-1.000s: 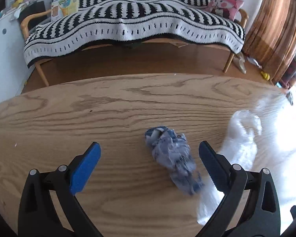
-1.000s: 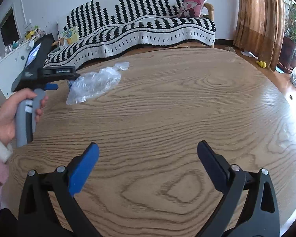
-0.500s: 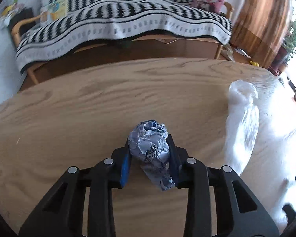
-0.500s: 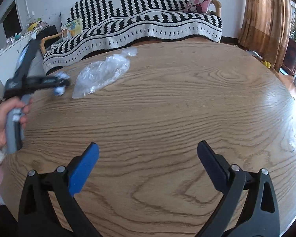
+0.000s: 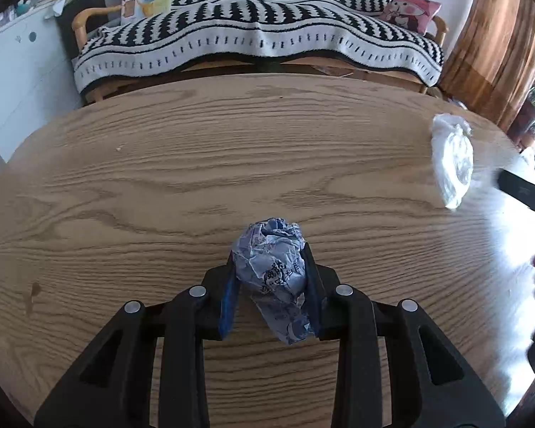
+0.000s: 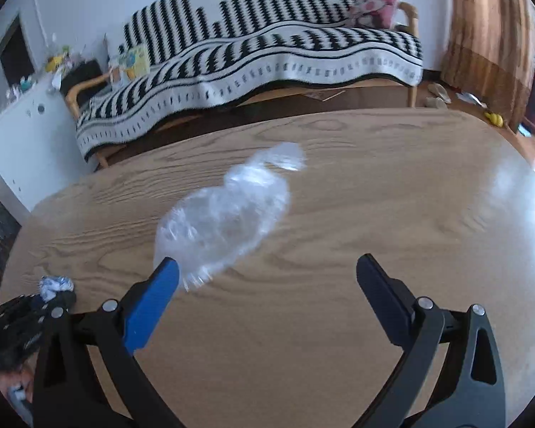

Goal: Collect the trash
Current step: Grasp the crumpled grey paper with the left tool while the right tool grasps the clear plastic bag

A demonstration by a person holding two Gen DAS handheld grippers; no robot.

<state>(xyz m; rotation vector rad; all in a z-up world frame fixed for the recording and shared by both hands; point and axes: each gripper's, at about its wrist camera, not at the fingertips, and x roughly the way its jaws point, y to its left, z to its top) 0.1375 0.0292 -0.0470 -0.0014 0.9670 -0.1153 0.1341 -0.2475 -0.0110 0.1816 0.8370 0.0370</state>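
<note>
Wood-grain table (image 5: pixel 160 164) | left gripper (image 5: pixel 271 281) clenched on crumpled paper wad (image 5: pixel 273 267) | right gripper (image 6: pixel 267 278) spread wide, empty, nearing clear plastic bag (image 6: pixel 224 217) | risk: light bag skids off a pad.

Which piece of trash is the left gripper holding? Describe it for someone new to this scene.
On the wooden table, the left gripper is shut on a crumpled paper wad. It is opaque, blue-and-white and printed, unlike the clear plastic bag lying loose nearby.
</note>
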